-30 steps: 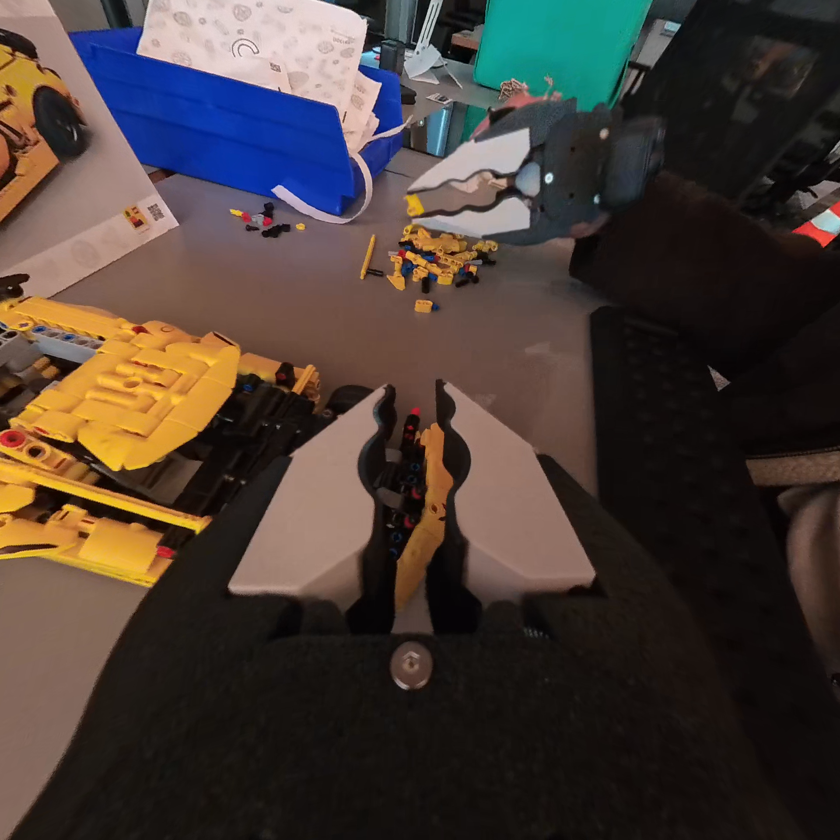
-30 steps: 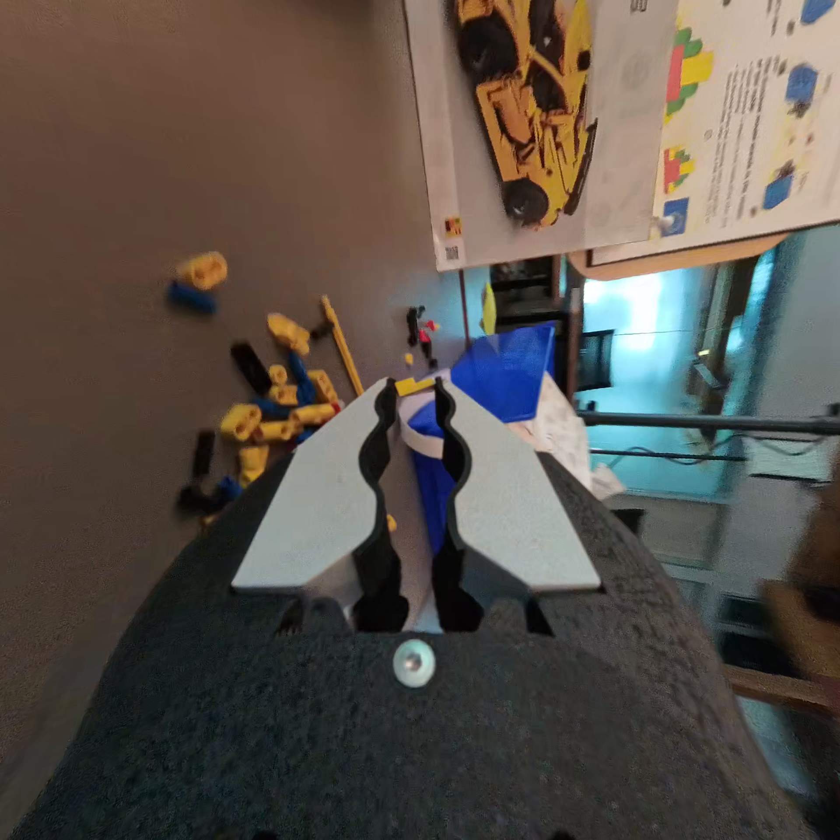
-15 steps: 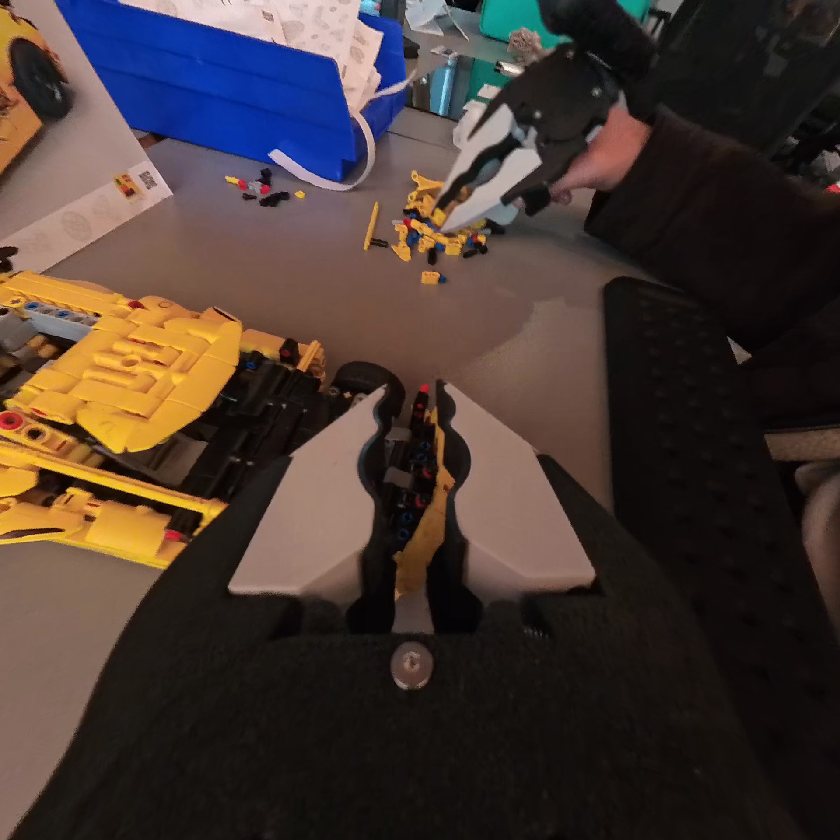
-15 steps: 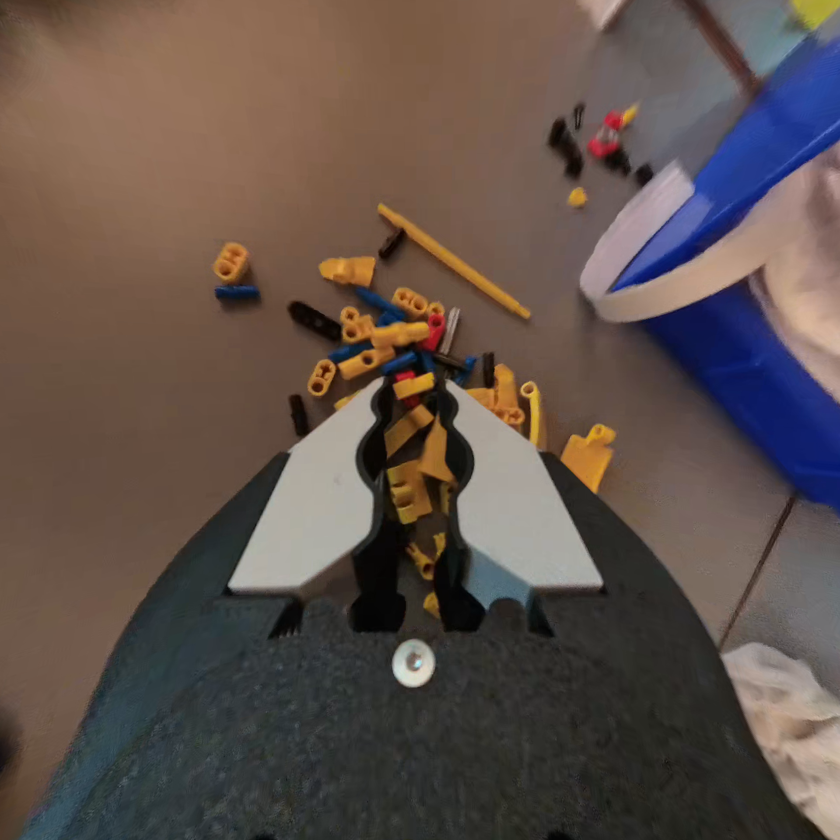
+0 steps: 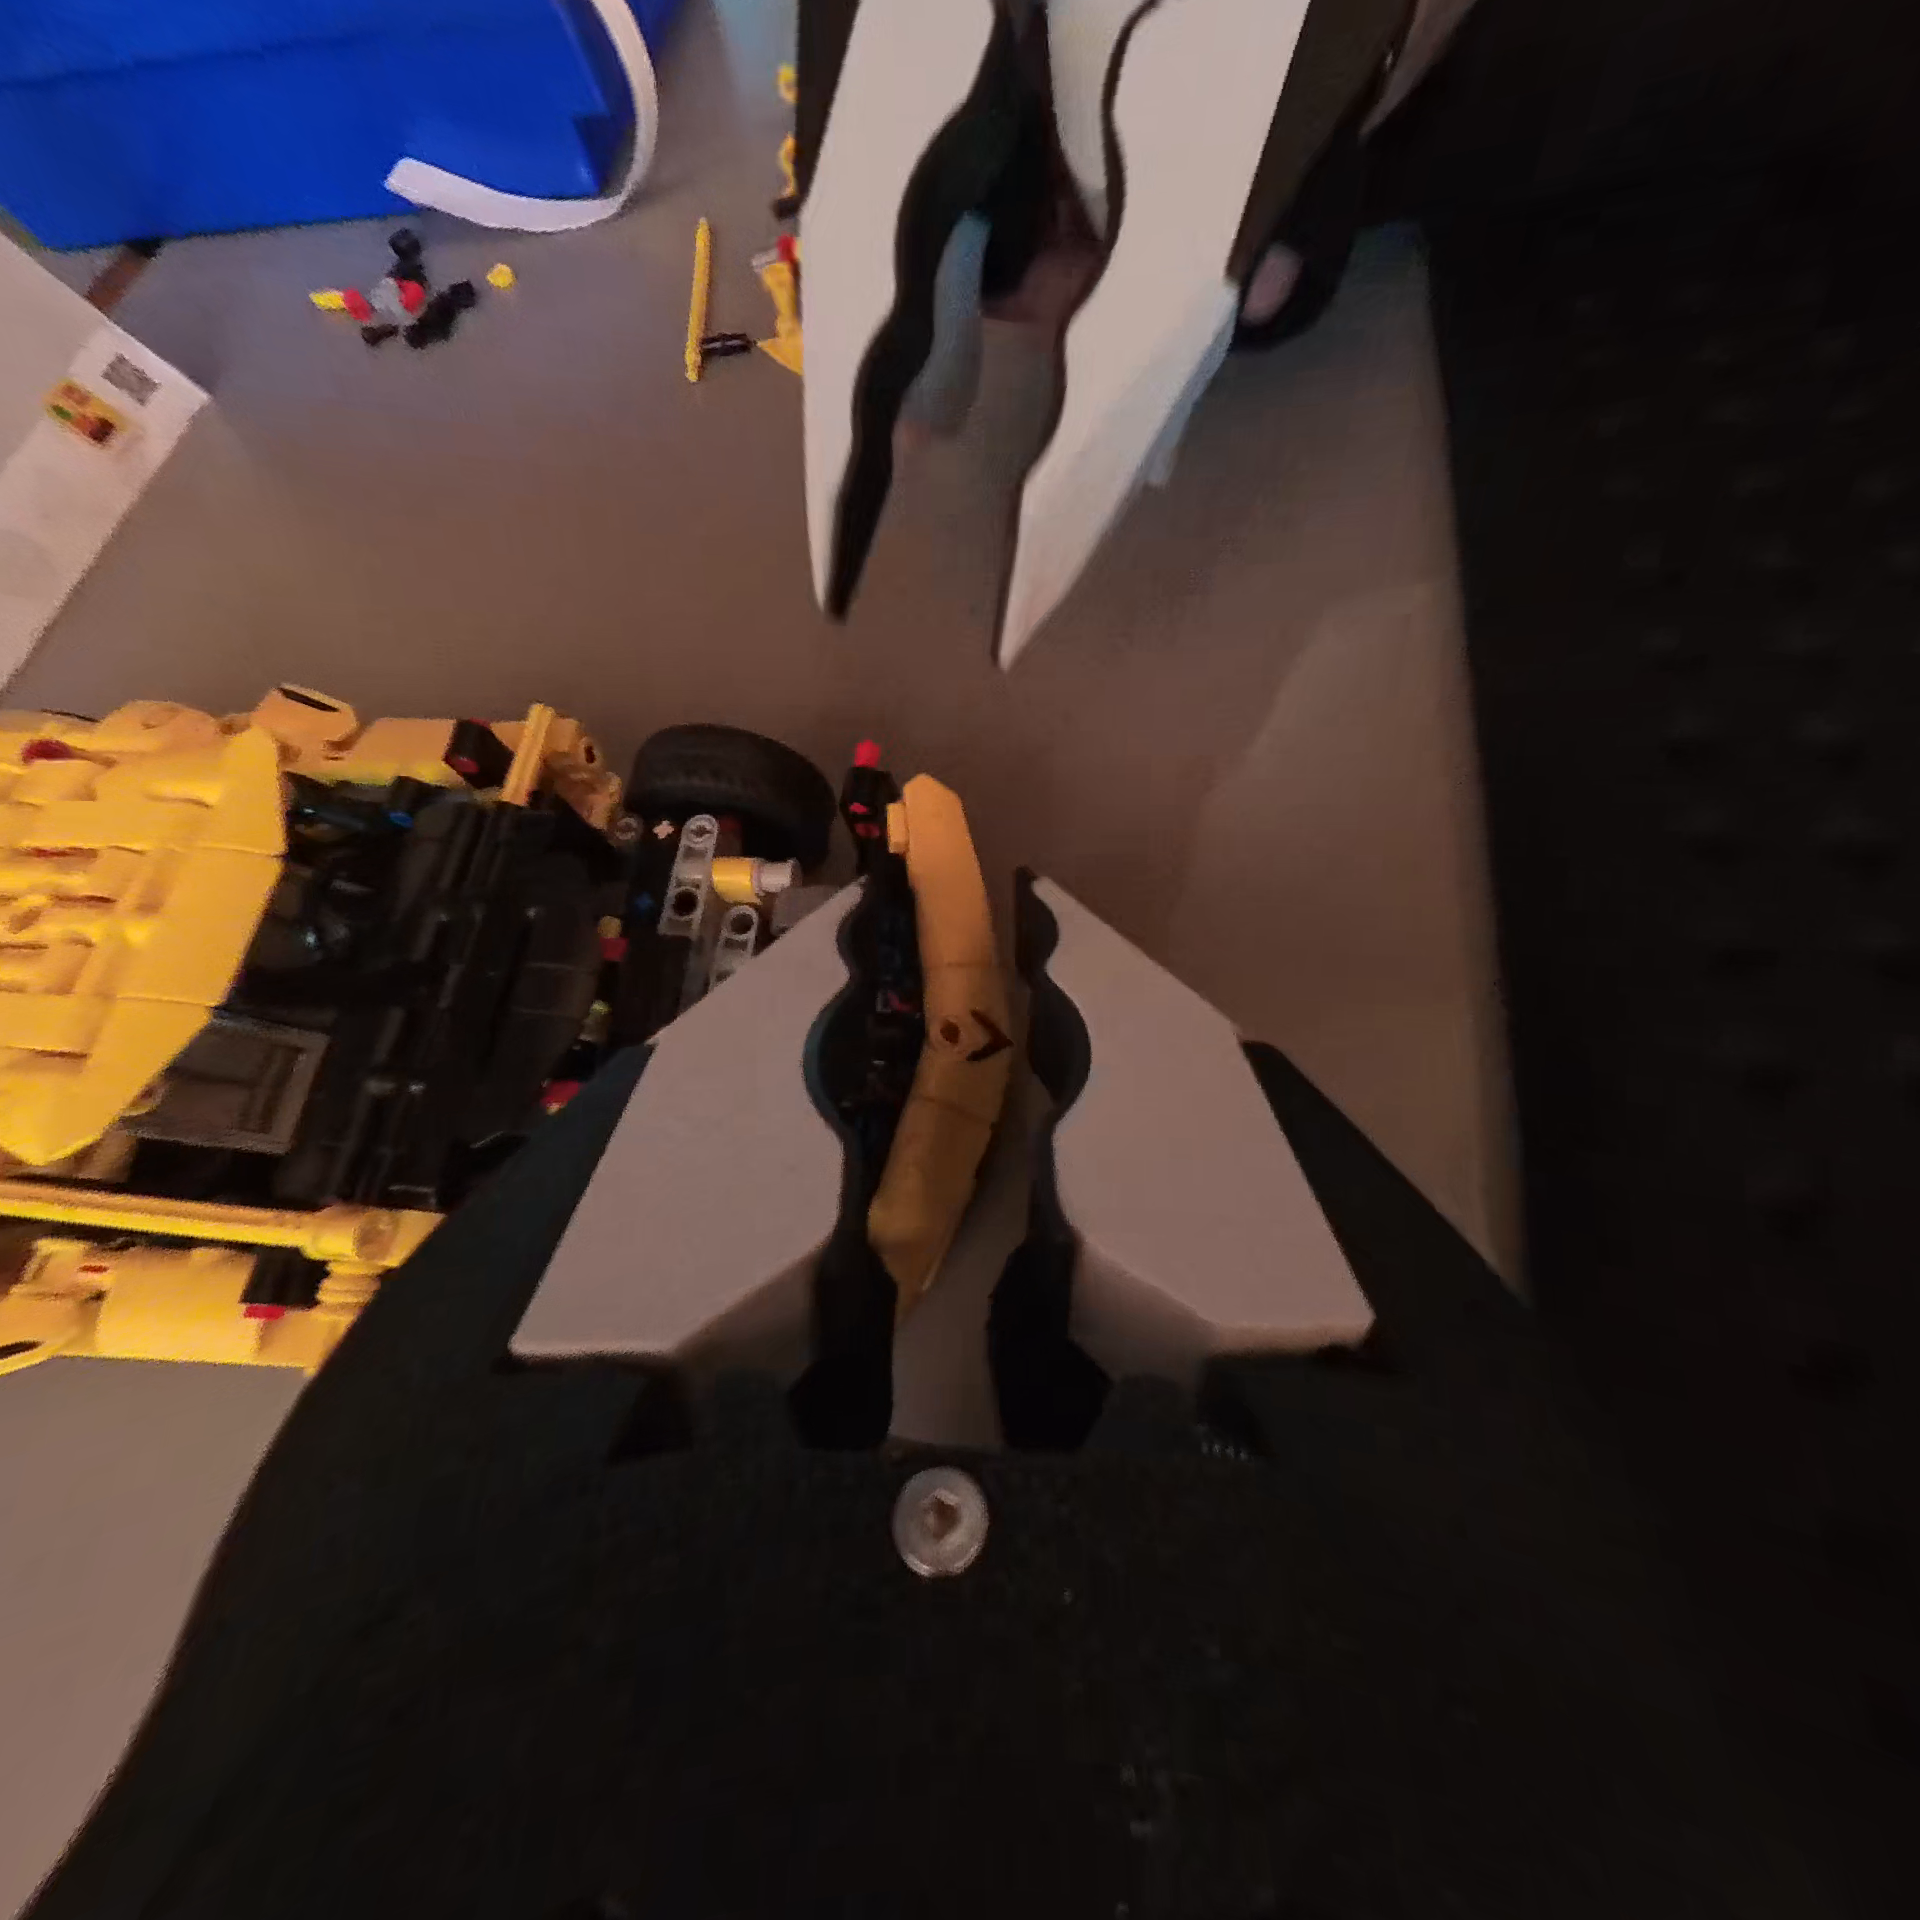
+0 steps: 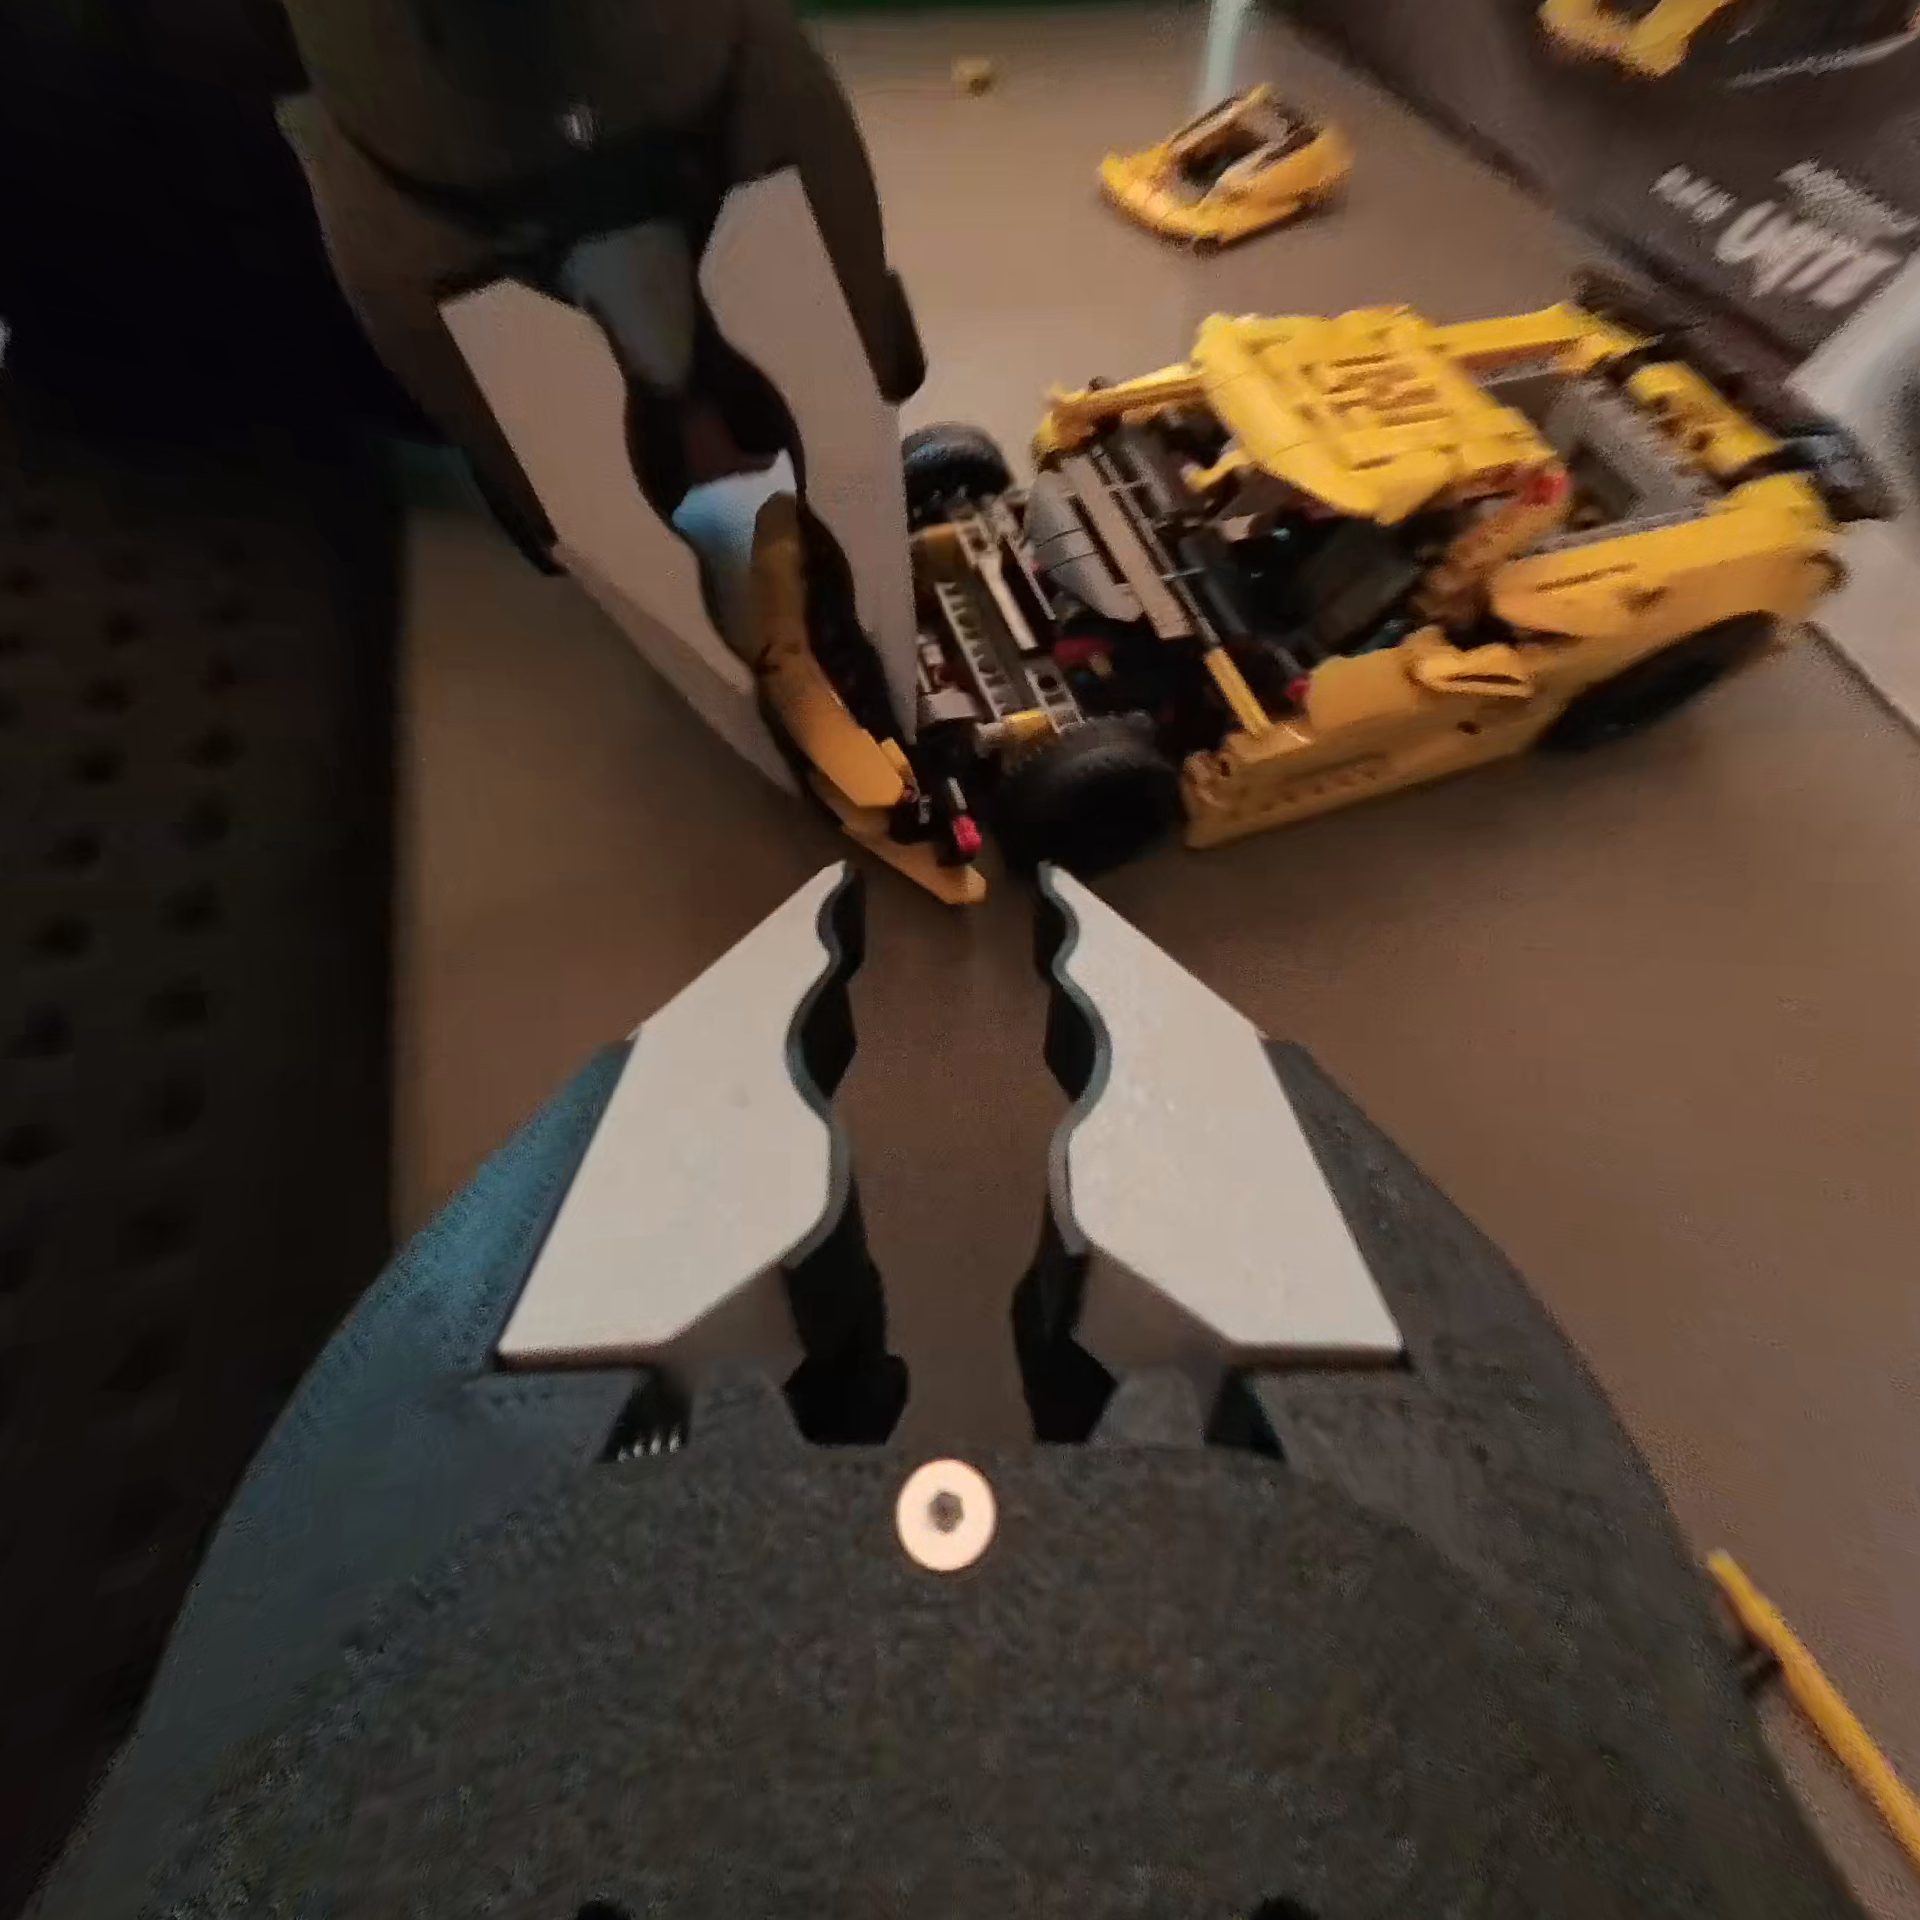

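Clearly the left tongs (image 5: 940, 883) clamp a curved yellow panel (image 5: 940, 1039) at the brick car's (image 6: 1351, 582) front, wheel (image 5: 738, 795) at ten o'clock; the right tongs (image 6: 945, 883) gape empty just beside it (twelve o'clock), over the table (image 6: 1455, 1039).

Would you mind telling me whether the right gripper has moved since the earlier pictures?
Yes. The right gripper left the loose bricks and now sits close to the left gripper.

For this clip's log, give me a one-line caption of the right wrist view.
Open right gripper faces the left gripper, which clamps a yellow panel assembly beside the yellow brick car on the table.
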`<state>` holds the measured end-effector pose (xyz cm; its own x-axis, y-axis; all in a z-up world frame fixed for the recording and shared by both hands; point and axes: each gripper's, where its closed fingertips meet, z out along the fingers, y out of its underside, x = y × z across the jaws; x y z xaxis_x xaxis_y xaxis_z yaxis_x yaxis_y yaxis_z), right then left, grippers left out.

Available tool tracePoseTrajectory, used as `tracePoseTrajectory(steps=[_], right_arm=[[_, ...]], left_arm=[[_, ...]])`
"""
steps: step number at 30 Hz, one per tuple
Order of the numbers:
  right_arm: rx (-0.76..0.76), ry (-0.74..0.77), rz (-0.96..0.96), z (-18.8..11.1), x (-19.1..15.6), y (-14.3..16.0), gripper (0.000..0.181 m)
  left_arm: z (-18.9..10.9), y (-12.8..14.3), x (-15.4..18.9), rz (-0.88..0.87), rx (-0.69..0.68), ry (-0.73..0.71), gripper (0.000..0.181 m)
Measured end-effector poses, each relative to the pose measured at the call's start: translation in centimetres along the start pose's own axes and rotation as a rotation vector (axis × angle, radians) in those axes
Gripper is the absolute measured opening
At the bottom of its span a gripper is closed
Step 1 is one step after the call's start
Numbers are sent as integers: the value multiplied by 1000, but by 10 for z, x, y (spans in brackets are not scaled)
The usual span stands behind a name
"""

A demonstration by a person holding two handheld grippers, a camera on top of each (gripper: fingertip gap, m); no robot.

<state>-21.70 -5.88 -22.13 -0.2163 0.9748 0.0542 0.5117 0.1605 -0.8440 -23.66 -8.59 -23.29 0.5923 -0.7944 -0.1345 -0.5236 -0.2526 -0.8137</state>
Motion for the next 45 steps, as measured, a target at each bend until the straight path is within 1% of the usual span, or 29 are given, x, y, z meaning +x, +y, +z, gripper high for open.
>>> tracePoseTrajectory(steps=[1,3,6,8,10,12,15,18,19,21,25,27,29,35,41,42,43,45], right_arm=[[-48,-18,-23,7,-1,2,29],[-105,-6,-62,14,4,6,23],[-75,-5,-105,20,6,1,15],[-57,-46,-100,23,1,0,7],[-55,-73,-71,24,1,1,9],[-52,-113,-38,23,-2,3,14],[-25,-128,-12,19,-1,2,13],[-8,-146,4,21,-2,1,14],[-8,-144,5,22,-2,1,13],[-4,-126,5,22,2,2,4],[-1,-117,-1,22,2,2,5],[-19,-109,-20,22,1,4,13],[-35,-112,-29,23,0,8,14],[-34,-123,-15,26,0,7,7],[-70,-174,10,21,-2,12,7],[-140,-146,1,18,4,24,6],[-234,-87,-16,11,17,42,8],[-73,-115,106,-9,24,27,6]], left_arm=[[0,0,-1,8,-1,-11,20],[0,0,-1,1,-4,-4,20],[-1,0,0,-8,-1,6,20],[-1,0,0,-13,3,10,20],[-1,0,0,-22,6,16,20],[-1,0,0,-23,6,19,20],[-1,0,0,-18,6,17,20],[-1,0,0,-24,9,22,20],[-1,0,0,-24,9,23,20],[-1,0,1,-26,11,25,20],[0,0,1,-25,12,23,19],[0,0,0,-27,14,25,19],[-1,0,1,-29,15,26,20],[-1,0,1,-27,12,29,20],[0,0,2,-9,16,29,18],[-1,1,1,-3,11,24,18],[-2,2,-1,-1,9,21,17],[-2,2,0,-14,13,30,17]])
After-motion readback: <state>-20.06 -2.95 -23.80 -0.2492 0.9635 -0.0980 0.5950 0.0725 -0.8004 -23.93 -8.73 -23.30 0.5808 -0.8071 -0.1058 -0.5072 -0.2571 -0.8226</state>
